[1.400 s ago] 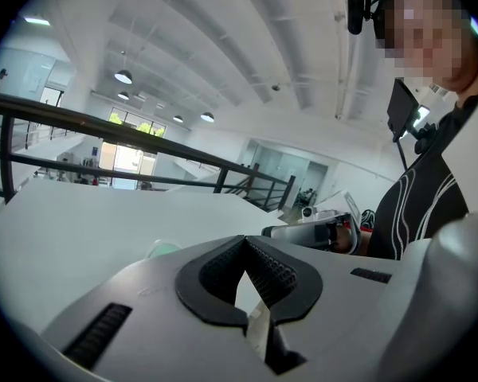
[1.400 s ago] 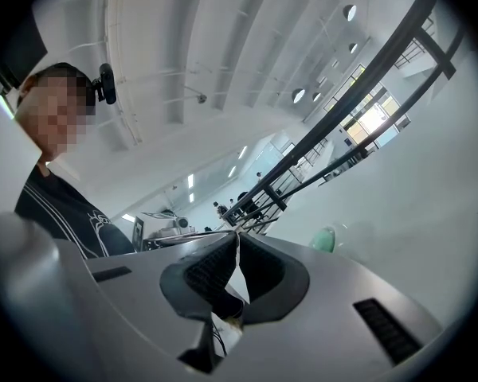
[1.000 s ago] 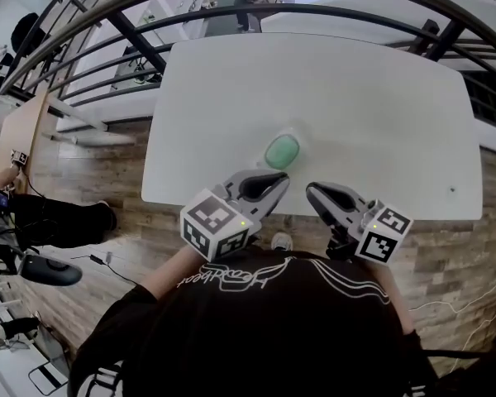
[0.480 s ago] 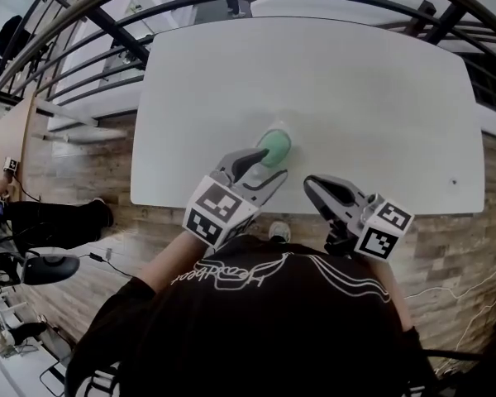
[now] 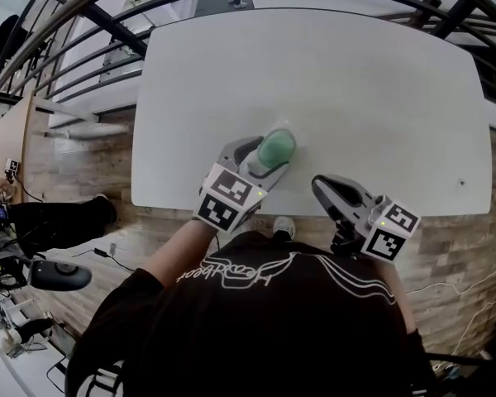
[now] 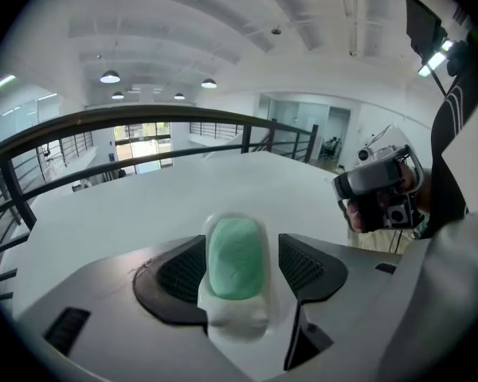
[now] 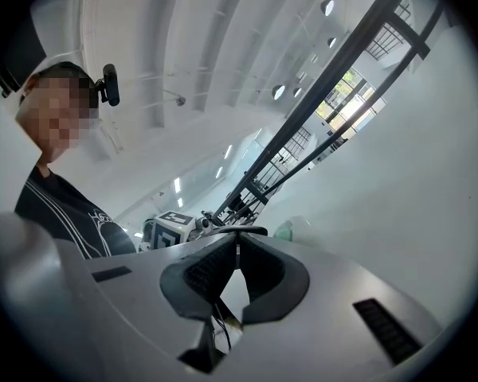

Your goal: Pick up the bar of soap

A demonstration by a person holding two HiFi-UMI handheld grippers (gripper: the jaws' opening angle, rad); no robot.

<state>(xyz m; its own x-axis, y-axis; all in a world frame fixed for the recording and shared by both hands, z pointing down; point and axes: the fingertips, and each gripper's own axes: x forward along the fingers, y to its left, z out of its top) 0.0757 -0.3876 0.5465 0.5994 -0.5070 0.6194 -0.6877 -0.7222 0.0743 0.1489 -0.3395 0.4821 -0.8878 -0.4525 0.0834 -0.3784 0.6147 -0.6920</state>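
The bar of soap [image 6: 236, 263] lies flat in a pale dish [image 6: 237, 325] close to the near edge of the white worktop [image 5: 355, 81], a little left of its middle. The left hand-held gripper [image 5: 260, 160] reaches over that near edge and tilts down at the soap. Its jaws have just been opening and now stand wide, with the soap and dish between them. The ribbed pads [image 6: 303, 265] flank the bar on its left and right, and a sliver of gap shows on the right side, so nothing appears to be gripped yet. This looks like a straddle set up for the close: wide jaws clear the dish's rim, and the downward tilt brings the pads level with the bar's sides.

The right hand-held gripper [image 5: 321, 187] hangs at the near edge, to the right and well apart from the soap. Its jaws are together on nothing, and it is probably just parked out of the way.

The soap is a green, rounded oval. Its long axis runs from near to far, leaning slightly right, and matches the line along which the left hand-held gripper points. The jaws therefore face its long flanks and would close across its short width, the likeliest secure hold.
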